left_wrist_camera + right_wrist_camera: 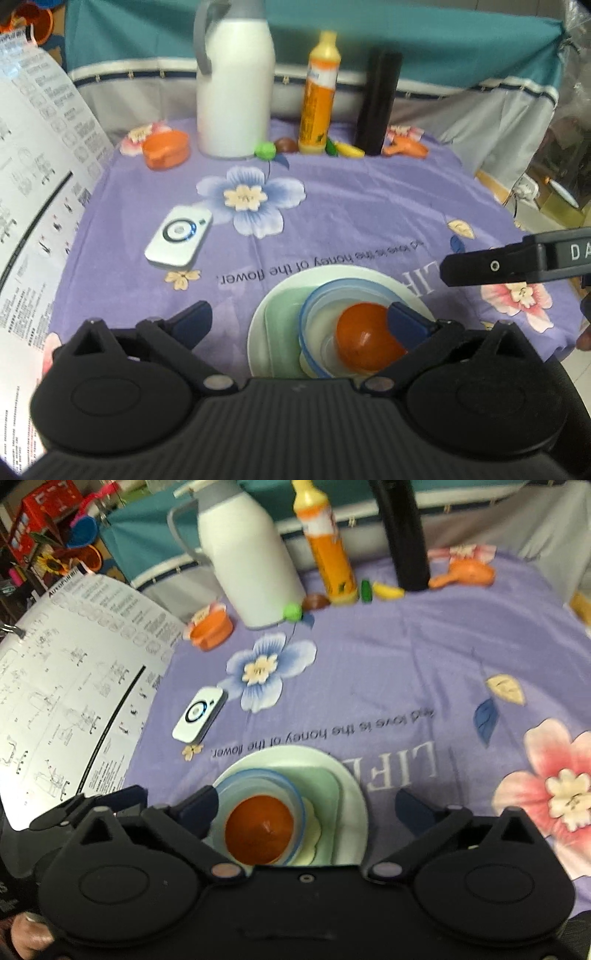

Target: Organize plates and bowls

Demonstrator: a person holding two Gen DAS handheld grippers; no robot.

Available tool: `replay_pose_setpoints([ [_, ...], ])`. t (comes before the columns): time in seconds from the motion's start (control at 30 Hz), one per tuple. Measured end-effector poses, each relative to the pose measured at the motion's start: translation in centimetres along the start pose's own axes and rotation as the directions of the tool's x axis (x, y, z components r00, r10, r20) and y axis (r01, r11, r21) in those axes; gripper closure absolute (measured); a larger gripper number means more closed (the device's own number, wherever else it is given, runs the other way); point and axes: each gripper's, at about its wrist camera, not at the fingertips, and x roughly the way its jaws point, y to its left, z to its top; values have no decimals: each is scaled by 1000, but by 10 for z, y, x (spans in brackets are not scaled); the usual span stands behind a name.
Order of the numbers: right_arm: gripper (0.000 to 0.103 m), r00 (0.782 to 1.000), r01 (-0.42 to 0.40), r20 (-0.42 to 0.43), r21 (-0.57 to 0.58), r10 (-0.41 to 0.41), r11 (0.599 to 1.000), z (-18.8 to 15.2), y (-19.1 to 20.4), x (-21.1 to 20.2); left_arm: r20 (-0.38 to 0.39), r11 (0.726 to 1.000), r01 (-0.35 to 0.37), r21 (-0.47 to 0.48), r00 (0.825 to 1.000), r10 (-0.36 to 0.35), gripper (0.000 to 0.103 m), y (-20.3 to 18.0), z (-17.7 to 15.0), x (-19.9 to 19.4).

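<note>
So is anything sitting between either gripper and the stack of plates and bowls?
Nothing visible. The stack, orange bowl on top, lies right below both open grippers: the left gripper and the right gripper. The remote and bottles stand farther back on the cloth.

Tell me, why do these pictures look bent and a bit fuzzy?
Left wrist view: fisheye curving the printed sheet; white jug glaring, slightly soft. Right wrist view: more smeared overall, cloth lettering blurred, orange bowl fairly clear.

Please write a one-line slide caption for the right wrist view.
Open right tool above an orange bowl nested in stacked dishes on a white plate, purple cloth beneath.
</note>
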Motion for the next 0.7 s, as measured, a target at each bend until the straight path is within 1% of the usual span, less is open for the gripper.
replay_pose_setpoints([
  [0.13, 0, 999, 6, 32, -45, -4, 999, -9, -3, -17, 62, 1000, -9, 28, 998, 7, 0, -5, -7, -20],
  [0.33, 0, 997, 51, 65, -118, -43, 992, -30, -6, -38, 117, 998, -8, 66, 993, 1, 0, -14, -19, -44],
  [0.5, 0, 993, 84, 91, -172, -69, 982, -46, -4, -54, 122, 998, -1, 63, 993, -7, 0, -19, -29, -55],
  [0.6, 0, 992, 82, 112, -244, -56, 966, -58, 1, -63, 117, 999, 5, 51, 993, -10, 0, -19, -36, -57],
  [0.7, 0, 993, 71, 107, -299, -40, 951, -66, 7, -69, 105, 999, 0, 32, 994, -4, 0, -16, -44, -58],
])
